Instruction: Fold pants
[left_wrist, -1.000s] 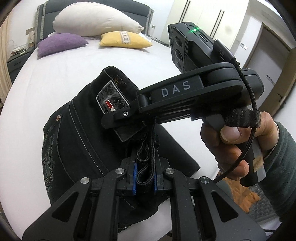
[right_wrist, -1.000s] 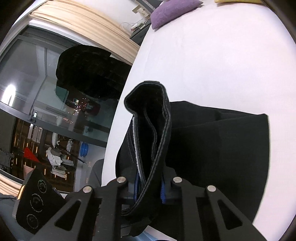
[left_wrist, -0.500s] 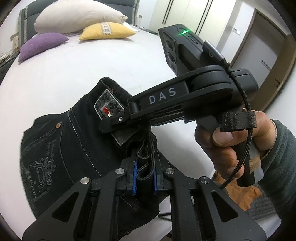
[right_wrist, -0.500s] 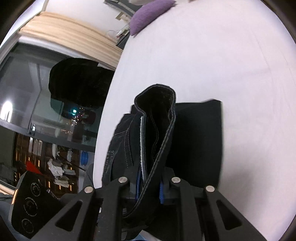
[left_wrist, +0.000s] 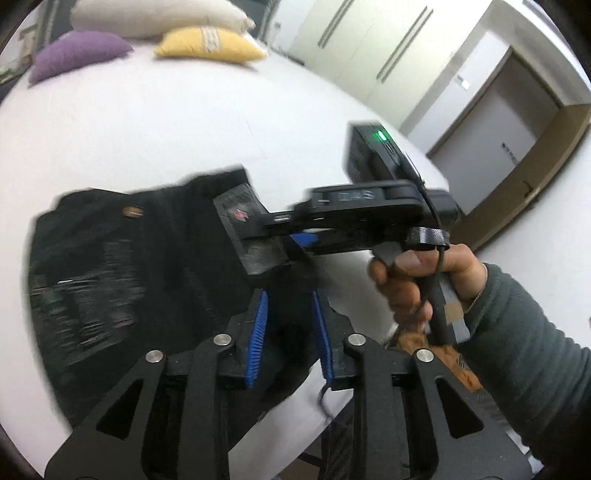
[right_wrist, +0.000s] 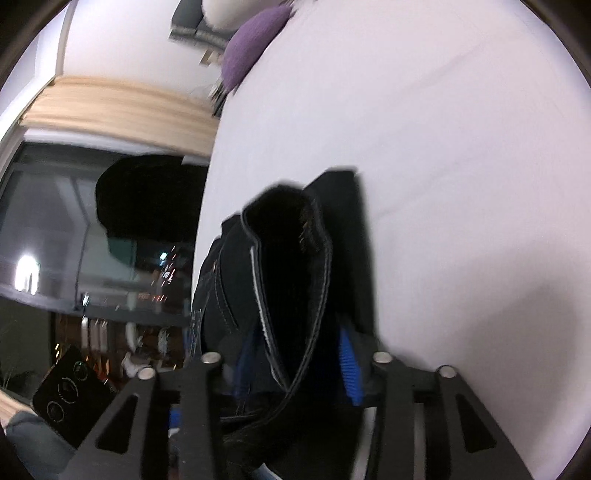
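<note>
The black folded pants (left_wrist: 140, 273) lie on the white bed (left_wrist: 184, 129) near its edge, with a patch label at the waistband. My left gripper (left_wrist: 290, 332) is open, its blue pads spread apart over the near edge of the pants. In the left wrist view my right gripper (left_wrist: 295, 236) reaches in from the right over the waistband. In the right wrist view my right gripper (right_wrist: 295, 365) is open, and the waistband of the pants (right_wrist: 291, 273) stands loosely between the spread blue pads.
A purple pillow (left_wrist: 79, 51), a yellow pillow (left_wrist: 208, 44) and a white pillow (left_wrist: 155, 16) lie at the bed's head. Wardrobe doors (left_wrist: 369, 48) and a doorway (left_wrist: 498, 136) stand to the right. A dark window (right_wrist: 92, 229) lies left of the bed.
Both grippers have opened and let go of the waistband. The pants have dropped flatter onto the bed, and both views have shifted with motion blur.
</note>
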